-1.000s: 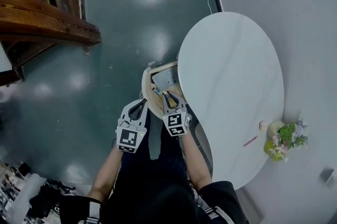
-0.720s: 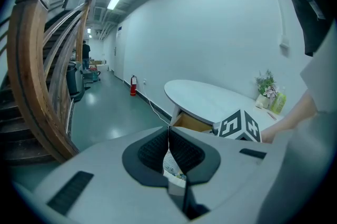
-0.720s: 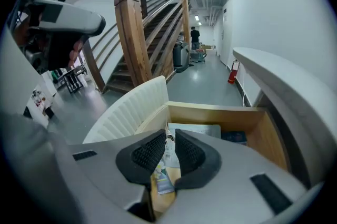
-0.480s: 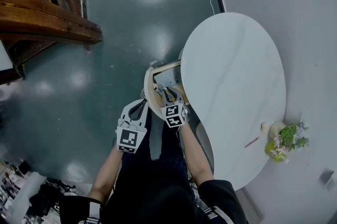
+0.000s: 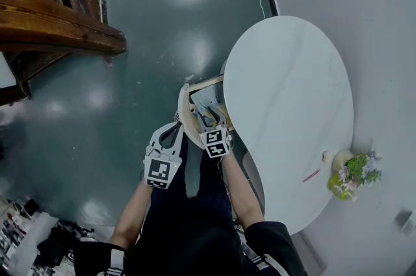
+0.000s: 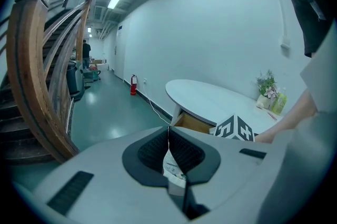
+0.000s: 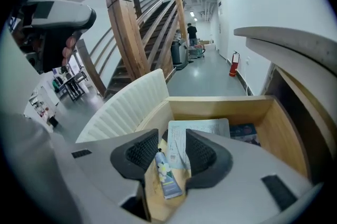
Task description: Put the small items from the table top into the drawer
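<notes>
Drawer (image 7: 221, 107) holds one tube (image 7: 166, 175), one sheet (image 7: 197, 130).

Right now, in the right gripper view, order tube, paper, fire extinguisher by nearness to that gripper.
1. Tube, between the right gripper's jaws, which have just been opening.
2. Paper, in the drawer ahead.
3. Fire extinguisher, far down the corridor.

Left claw (image 6: 168, 132) has its jaws together; beyond it, the oval surface (image 6: 216, 99) overhangs an open drawer (image 6: 190, 123); flowers (image 6: 267, 84) stand at its far end.

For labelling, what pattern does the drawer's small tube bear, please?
Small tube: white flower on pale blue; right gripper view.
</notes>
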Action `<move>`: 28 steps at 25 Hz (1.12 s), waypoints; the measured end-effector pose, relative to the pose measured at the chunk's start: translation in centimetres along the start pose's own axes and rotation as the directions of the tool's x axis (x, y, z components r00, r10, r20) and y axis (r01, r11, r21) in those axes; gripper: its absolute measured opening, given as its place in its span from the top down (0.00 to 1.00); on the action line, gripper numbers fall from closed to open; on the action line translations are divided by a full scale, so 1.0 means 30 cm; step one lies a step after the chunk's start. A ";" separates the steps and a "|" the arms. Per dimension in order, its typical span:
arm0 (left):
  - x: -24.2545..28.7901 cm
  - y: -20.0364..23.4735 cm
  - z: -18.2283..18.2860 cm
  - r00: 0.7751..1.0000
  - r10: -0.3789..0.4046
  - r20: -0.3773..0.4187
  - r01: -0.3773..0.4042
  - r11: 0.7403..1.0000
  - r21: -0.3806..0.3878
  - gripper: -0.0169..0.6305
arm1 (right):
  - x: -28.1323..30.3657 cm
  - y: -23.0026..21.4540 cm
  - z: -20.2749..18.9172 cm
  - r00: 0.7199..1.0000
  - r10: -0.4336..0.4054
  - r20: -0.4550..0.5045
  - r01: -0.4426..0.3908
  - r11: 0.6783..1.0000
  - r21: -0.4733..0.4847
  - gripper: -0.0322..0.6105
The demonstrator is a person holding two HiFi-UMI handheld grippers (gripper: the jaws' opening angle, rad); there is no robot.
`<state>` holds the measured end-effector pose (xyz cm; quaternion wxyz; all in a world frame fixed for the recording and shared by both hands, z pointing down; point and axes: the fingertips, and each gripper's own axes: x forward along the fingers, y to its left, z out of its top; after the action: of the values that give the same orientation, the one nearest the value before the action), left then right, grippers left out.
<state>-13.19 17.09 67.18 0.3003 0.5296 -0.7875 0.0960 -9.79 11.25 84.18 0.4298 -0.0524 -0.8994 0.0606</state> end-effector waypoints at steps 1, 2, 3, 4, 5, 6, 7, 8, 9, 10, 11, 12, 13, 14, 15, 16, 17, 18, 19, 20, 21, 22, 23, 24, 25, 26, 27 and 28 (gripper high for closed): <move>0.000 -0.001 0.001 1.000 -0.001 0.001 0.001 1.000 0.001 0.94 | -0.001 0.002 -0.001 1.000 0.000 0.000 0.000 1.000 0.002 0.70; 0.000 -0.001 0.003 1.000 -0.001 0.002 0.001 1.000 0.002 0.94 | -0.001 0.003 -0.002 1.000 -0.001 -0.002 0.001 1.000 0.004 0.69; 0.001 0.000 0.005 1.000 -0.001 0.002 0.001 1.000 0.002 0.94 | -0.001 0.004 -0.002 1.000 -0.001 -0.003 0.001 1.000 0.004 0.69; 0.001 0.001 0.007 1.000 -0.001 0.003 0.001 1.000 0.002 0.94 | -0.001 0.006 -0.001 1.000 -0.002 -0.004 0.002 1.000 0.004 0.69; 0.001 0.001 0.008 1.000 -0.001 0.004 0.001 1.000 0.001 0.94 | -0.003 0.007 0.001 1.000 -0.002 -0.004 0.002 1.000 0.005 0.69; 0.001 0.001 0.010 1.000 -0.001 0.004 0.001 1.000 0.002 0.94 | -0.005 0.009 0.002 1.000 -0.002 -0.004 0.002 1.000 0.005 0.69; 0.000 0.000 0.011 1.000 0.000 0.005 0.000 1.000 0.004 0.94 | -0.008 0.011 0.003 1.000 -0.002 -0.003 0.002 1.000 0.004 0.69; -0.001 0.000 0.013 1.000 0.000 0.006 0.000 1.000 0.005 0.94 | -0.010 0.012 0.003 1.000 -0.002 -0.003 0.002 1.000 0.004 0.69; -0.002 -0.001 0.014 1.000 0.000 0.008 0.000 1.000 0.005 0.94 | -0.012 0.013 0.003 1.000 -0.003 -0.002 0.003 1.000 0.003 0.69; -0.003 -0.001 0.015 1.000 0.000 0.009 0.000 1.000 0.006 0.94 | -0.014 0.014 0.004 1.000 -0.004 -0.001 0.004 1.000 0.003 0.69; -0.005 -0.002 0.017 1.000 0.001 0.010 -0.001 1.000 0.006 0.94 | -0.017 0.014 0.007 1.000 -0.006 0.002 0.006 1.000 0.003 0.69; -0.006 -0.003 0.019 1.000 0.001 0.012 -0.001 1.000 0.007 0.94 | -0.021 0.014 0.012 1.000 -0.010 0.005 0.010 1.000 0.003 0.69; -0.009 -0.004 0.022 1.000 0.001 0.013 -0.001 1.000 0.008 0.94 | -0.025 0.014 0.016 1.000 -0.013 0.009 0.013 1.000 0.003 0.69; -0.011 -0.005 0.024 1.000 0.001 0.015 -0.001 1.000 0.009 0.94 | -0.030 0.015 0.020 1.000 -0.014 0.013 0.014 1.000 0.003 0.69; -0.014 -0.006 0.027 1.000 0.001 0.016 -0.001 1.000 0.009 0.94 | -0.036 0.019 0.025 1.000 -0.012 0.015 0.012 1.000 0.002 0.69; -0.017 -0.007 0.030 1.000 0.001 0.018 -0.001 1.000 0.009 0.94 | -0.044 0.023 0.030 1.000 -0.009 0.018 0.009 1.000 0.001 0.69; -0.019 -0.008 0.033 1.000 0.001 0.020 -0.001 1.000 0.009 0.94 | -0.052 0.028 0.037 1.000 -0.006 0.022 0.006 1.000 -0.001 0.69; -0.022 -0.009 0.038 1.000 0.001 0.023 -0.001 1.000 0.009 0.94 | -0.062 0.032 0.045 1.000 -0.004 0.028 0.004 1.000 -0.003 0.69; -0.025 -0.011 0.044 1.000 0.001 0.027 -0.001 1.000 0.011 0.94 | -0.073 0.035 0.054 0.999 -0.004 0.034 0.005 1.000 -0.005 0.69; -0.029 -0.012 0.052 1.000 0.001 0.031 -0.001 1.000 0.012 0.94 | -0.086 0.038 0.063 0.999 -0.007 0.041 0.007 1.000 -0.006 0.70; -0.033 -0.015 0.062 0.999 0.001 0.035 -0.001 1.000 0.014 0.94 | -0.100 0.039 0.073 0.999 -0.011 0.047 0.012 1.000 -0.005 0.72; -0.037 -0.018 0.072 0.999 0.000 0.041 -0.001 1.000 0.015 0.94 | -0.114 0.039 0.083 0.998 -0.018 0.055 0.018 1.000 -0.002 0.74; -0.040 -0.022 0.082 0.999 0.000 0.047 0.000 1.000 0.018 0.94 | -0.129 0.038 0.095 0.998 -0.025 0.065 0.025 1.000 0.000 0.77; -0.045 -0.025 0.093 0.999 -0.001 0.053 0.000 1.000 0.021 0.94 | -0.145 0.037 0.108 0.997 -0.033 0.075 0.033 0.999 0.001 0.79; -0.051 -0.027 0.104 0.998 -0.001 0.059 -0.001 1.000 0.024 0.94 | -0.161 0.037 0.123 0.995 -0.041 0.086 0.041 0.999 0.000 0.81; -0.058 -0.029 0.115 0.998 -0.001 0.065 -0.001 1.000 0.028 0.94 | -0.177 0.038 0.137 0.994 -0.047 0.097 0.047 0.999 -0.002 0.83; -0.065 -0.031 0.127 0.997 -0.001 0.071 -0.001 1.000 0.031 0.94 | -0.194 0.039 0.152 0.993 -0.050 0.110 0.051 0.999 -0.004 0.84; -0.072 -0.033 0.139 0.997 -0.002 0.076 0.000 0.999 0.034 0.94 | -0.211 0.041 0.169 0.991 -0.052 0.123 0.053 0.999 -0.006 0.84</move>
<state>-13.29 16.40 62.42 0.2610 0.5383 -0.7964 0.0890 -9.74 11.21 75.97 0.3749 -0.0268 -0.9254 0.0480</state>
